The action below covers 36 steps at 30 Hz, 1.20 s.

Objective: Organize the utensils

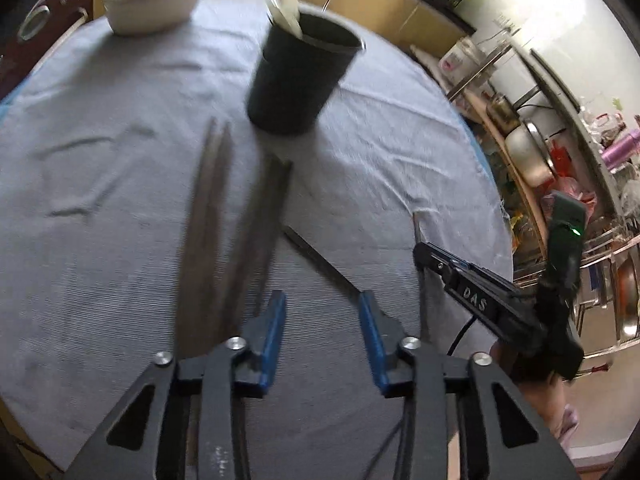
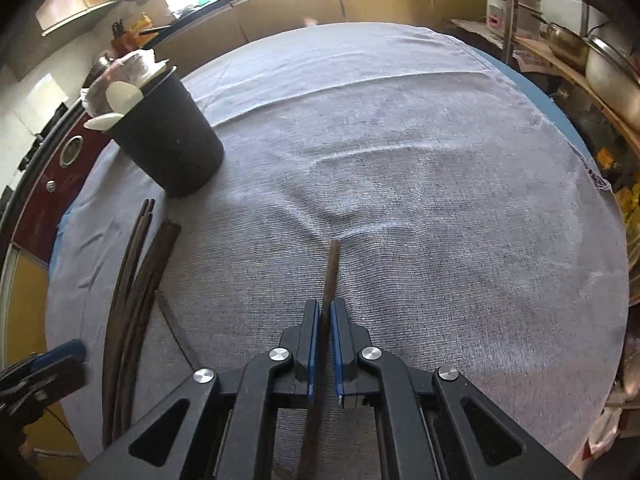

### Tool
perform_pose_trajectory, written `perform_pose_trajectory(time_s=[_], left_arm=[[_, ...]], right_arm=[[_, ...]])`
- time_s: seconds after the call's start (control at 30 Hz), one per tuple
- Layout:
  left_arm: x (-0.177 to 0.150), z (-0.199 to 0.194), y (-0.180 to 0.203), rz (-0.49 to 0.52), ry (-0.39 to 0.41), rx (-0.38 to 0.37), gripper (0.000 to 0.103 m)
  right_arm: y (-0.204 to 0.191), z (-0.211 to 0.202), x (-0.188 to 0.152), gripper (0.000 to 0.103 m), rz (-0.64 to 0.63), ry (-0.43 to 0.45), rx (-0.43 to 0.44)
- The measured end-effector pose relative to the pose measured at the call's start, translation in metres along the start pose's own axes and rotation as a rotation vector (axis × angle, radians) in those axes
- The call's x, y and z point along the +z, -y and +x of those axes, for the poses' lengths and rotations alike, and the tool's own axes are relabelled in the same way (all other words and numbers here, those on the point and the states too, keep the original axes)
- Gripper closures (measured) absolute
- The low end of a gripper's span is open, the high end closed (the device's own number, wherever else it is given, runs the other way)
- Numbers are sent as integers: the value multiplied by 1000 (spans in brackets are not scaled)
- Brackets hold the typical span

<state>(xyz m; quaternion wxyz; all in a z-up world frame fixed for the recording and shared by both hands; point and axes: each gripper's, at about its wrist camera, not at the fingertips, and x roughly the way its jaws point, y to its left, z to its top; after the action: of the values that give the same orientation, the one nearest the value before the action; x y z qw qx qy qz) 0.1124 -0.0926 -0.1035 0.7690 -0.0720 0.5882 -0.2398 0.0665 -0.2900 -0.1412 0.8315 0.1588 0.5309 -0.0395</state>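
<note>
A black cup (image 1: 300, 80) (image 2: 168, 140) holding white spoons (image 2: 120, 96) stands on the grey cloth. In front of it several dark chopsticks (image 1: 208, 220) (image 2: 132, 300) lie side by side. My left gripper (image 1: 322, 308) hovers open above the cloth just right of them. A single chopstick (image 1: 320, 260) runs slantwise up to its right finger, with nothing between the pads. My right gripper (image 2: 325, 308) is shut on one dark chopstick (image 2: 332, 272), which points forward past the fingertips. The left wrist view shows that right gripper (image 1: 424, 252) at the table's right side.
A white lidded container (image 1: 156, 0) sits at the far left of the round table. Shelves with metal pots (image 1: 528, 152) stand close beside the table's right edge. Yellow cabinets (image 2: 360, 4) run behind the table. The cloth (image 2: 440, 220) is wrinkled across its middle.
</note>
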Motion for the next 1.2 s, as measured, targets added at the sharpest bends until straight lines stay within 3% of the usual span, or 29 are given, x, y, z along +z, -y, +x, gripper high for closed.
perform_pose_trajectory(time_s=[0.13,0.37,0.63,0.67,0.7,0.73,0.83,1.0,1.2], left_arm=[[7,25,10,-81,-72,-6,67],[22,55,22,-151,-123,89,68],[43,62,43,-101,-117,173,69],[44,63,47,-88,-114,182,70],[46,64,50,-68,-109,188,78],[48,66,54,-58,-106,189,89],[57,69,55,-49,-93,161,94],[60,68,55,-29,-69,126,95],[40,41,43,-4,-16,84,95]], right_arm=[[7,-4,-5,96,-8,8,47],[28,-11,-9,96,3,-3,83],[44,-17,-10,96,52,-54,101],[43,-17,-9,96,55,-66,97],[42,-17,-7,96,57,-78,91],[41,-16,-5,95,61,-88,84],[37,-11,3,93,74,-102,57],[32,-7,6,95,52,-68,24],[27,-12,1,97,15,-26,6]])
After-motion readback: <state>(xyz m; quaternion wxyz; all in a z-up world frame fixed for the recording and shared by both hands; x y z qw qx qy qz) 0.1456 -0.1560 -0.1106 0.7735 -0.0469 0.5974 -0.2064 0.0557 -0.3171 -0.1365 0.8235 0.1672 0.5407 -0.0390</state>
